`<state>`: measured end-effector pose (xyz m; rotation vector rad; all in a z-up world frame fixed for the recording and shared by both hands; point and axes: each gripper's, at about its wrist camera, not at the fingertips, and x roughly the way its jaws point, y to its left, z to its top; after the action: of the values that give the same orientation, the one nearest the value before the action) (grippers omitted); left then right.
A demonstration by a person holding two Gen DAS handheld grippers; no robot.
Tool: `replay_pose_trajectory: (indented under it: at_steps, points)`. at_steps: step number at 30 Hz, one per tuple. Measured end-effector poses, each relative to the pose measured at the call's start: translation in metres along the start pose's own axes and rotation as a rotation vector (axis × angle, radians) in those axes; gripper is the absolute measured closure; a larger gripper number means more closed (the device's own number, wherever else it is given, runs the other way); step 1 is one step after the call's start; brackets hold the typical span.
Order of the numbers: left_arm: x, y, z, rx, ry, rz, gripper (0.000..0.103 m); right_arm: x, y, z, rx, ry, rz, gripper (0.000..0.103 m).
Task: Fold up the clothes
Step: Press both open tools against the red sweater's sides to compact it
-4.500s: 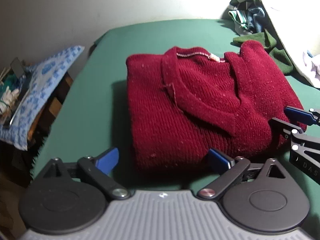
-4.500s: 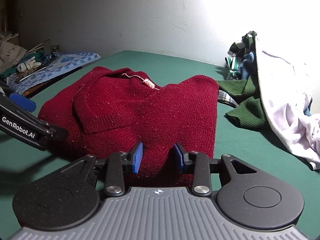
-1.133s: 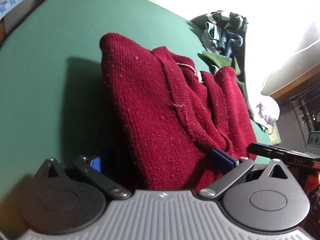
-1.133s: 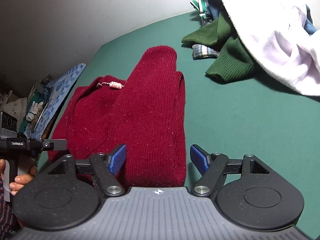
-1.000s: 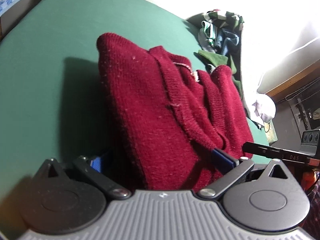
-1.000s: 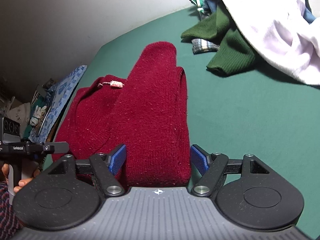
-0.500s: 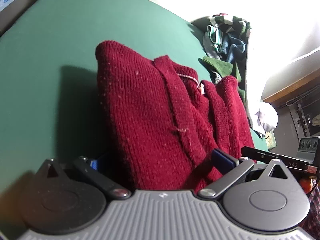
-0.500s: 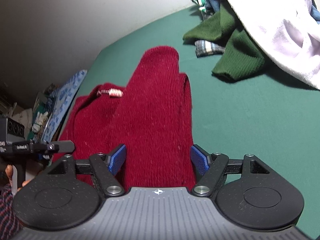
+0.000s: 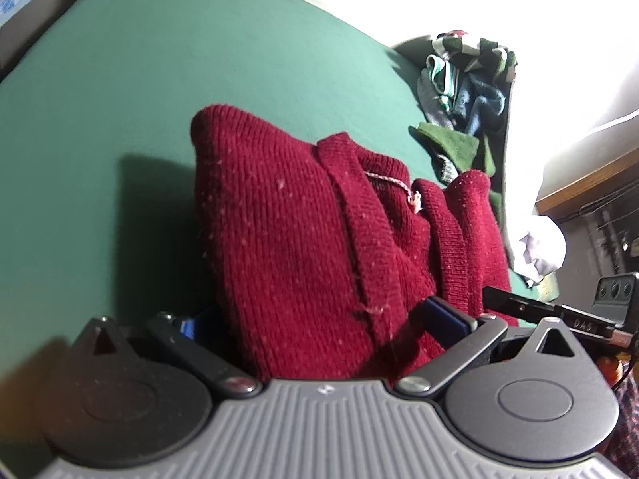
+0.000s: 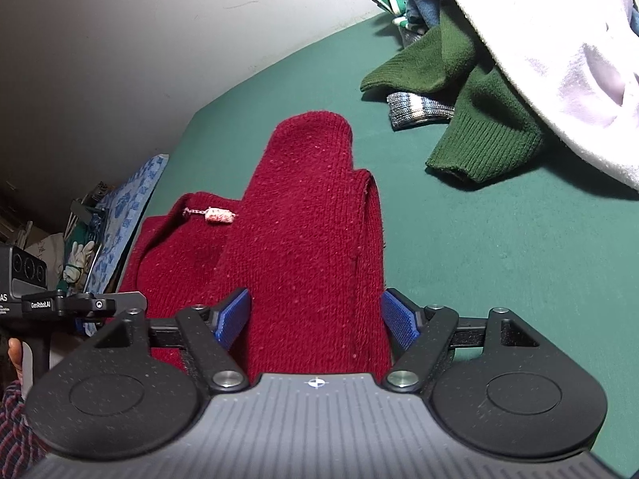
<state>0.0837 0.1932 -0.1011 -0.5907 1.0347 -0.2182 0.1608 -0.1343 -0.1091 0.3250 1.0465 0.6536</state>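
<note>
A folded dark red knit sweater [image 9: 303,247] is held up off the green bed surface [image 9: 120,80] by its near edge. My left gripper [image 9: 315,319] has its jaws around the thick left edge of the sweater and grips it. My right gripper [image 10: 315,315] has its jaws around the right edge of the sweater [image 10: 311,239] and grips it. The collar with its small label [image 10: 217,215] sits between the two held edges. The right gripper's body shows at the right of the left wrist view [image 9: 559,311].
A pile of unfolded clothes lies at the far right: a dark green sweater [image 10: 471,119], a white garment [image 10: 559,40] and striped pieces [image 9: 463,80]. A blue patterned cloth [image 10: 124,219] and clutter lie off the bed's left side. A wall is behind.
Both grippers closed around the sweater's near edge and lifted it off the bed. Over the last second it has bunched narrower between them and shifted slightly.
</note>
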Motion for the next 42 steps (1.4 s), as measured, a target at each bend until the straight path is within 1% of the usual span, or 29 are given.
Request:
replay_pose_trajectory:
  at_steps: [3,10,17,21,26,28,34,42]
  points:
    - [0.002,-0.003,0.002,0.015,0.007,0.014,0.001,0.004,-0.001,0.003,0.000,0.012,0.007,0.024]
    - [0.008,-0.009,0.005,0.049,0.023,0.047,0.001,0.007,-0.001,0.006,-0.015,0.032,0.014,0.024]
    - [0.014,-0.017,0.003,0.077,0.027,0.096,0.001,0.011,0.007,0.006,-0.050,0.032,-0.018,0.022]
    - [0.019,-0.024,-0.001,0.086,0.019,0.150,0.001,0.012,0.017,0.003,-0.071,0.018,-0.070,0.023]
    - [0.030,-0.039,-0.009,0.121,0.006,0.256,0.001,0.015,0.033,-0.004,-0.141,0.001,-0.139,0.023]
    - [0.034,-0.042,-0.012,0.127,-0.001,0.287,0.001,0.017,0.037,-0.006,-0.158,-0.005,-0.161,0.023]
    - [0.038,-0.043,-0.014,0.129,-0.006,0.313,0.001,0.021,0.043,-0.011,-0.159,-0.029,-0.204,0.023]
    - [0.041,-0.047,-0.015,0.144,-0.002,0.330,0.001,0.024,0.042,-0.013,-0.140,-0.035,-0.211,0.018]
